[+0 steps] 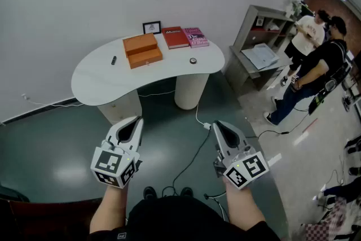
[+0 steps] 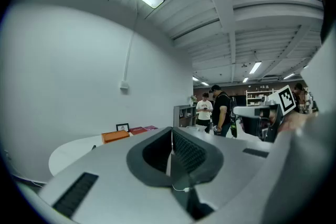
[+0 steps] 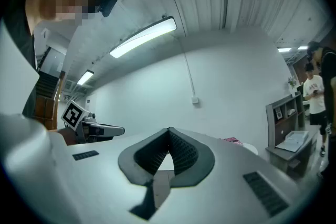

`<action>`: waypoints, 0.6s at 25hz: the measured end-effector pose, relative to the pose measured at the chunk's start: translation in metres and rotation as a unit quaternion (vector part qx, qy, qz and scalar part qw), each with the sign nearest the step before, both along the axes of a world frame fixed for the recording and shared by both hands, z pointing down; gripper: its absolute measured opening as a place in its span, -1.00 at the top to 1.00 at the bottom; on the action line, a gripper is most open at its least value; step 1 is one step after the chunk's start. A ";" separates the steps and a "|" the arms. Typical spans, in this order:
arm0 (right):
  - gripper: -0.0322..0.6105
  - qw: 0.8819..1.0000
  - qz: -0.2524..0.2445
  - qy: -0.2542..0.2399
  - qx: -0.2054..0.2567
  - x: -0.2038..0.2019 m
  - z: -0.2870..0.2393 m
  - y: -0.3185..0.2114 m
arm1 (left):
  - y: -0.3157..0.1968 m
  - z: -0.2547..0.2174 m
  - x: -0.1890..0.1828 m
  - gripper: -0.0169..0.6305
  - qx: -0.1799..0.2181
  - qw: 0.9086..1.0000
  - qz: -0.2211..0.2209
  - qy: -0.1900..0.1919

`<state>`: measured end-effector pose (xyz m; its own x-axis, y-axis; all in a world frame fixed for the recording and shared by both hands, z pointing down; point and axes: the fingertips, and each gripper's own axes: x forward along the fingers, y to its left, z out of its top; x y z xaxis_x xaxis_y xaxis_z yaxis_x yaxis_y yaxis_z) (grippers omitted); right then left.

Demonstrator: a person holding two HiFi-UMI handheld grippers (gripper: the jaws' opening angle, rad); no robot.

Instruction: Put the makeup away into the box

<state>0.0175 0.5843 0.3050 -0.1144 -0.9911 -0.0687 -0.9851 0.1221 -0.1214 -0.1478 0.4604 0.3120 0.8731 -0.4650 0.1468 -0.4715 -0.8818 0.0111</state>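
I'm holding left tongs (image 1: pixel 135 120), right tongs (image 1: pixel 216 125) closed; white curved table (image 1: pixel 90 84) carrying one orange rectangular box (image 1: pixel 142 50), two books (image 1: pixel 175 37); two people (image 1: pixel 317 68) standing beyond.

small dark item (image 1: pixel 113 60): lies on the tabletop (image 1: pixel 96 79), too small to name.
small round item (image 1: pixel 193 60): too small to tell what it is.
orange box (image 1: pixel 142 50): its inside is hidden.
red book (image 1: pixel 175 37) and pink book (image 1: pixel 196 36): cover print too small to read.
framed picture (image 1: pixel 152 27): its content cannot be made out.
forearms (image 1: pixel 113 209): cut off by the head view's bottom edge.
right gripper view: the right claw (image 3: pixel 169 134) body hides nearly all of the tabletop.
bystander (image 3: pixel 315 97): cut off by that view's dark rim.
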 end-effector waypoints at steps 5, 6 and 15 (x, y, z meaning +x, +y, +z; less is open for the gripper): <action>0.79 1.000 -0.002 0.000 0.003 0.013 -0.002 0.009 | 0.010 -0.004 0.014 0.90 0.004 1.000 0.000 -0.001; 0.79 1.000 -0.002 0.000 0.005 0.017 -0.003 0.013 | 0.013 -0.004 0.017 0.90 0.005 1.000 0.000 -0.001; 0.79 0.998 -0.045 -0.011 0.037 0.051 -0.009 0.061 | 0.050 -0.012 0.065 0.90 0.019 1.000 -0.001 0.005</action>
<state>0.0681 0.6452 0.2957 -0.1997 -0.9691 -0.1446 -0.9671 0.2187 -0.1301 -0.0832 0.5106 0.2999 0.8739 -0.4712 0.1197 -0.4726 -0.8811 -0.0181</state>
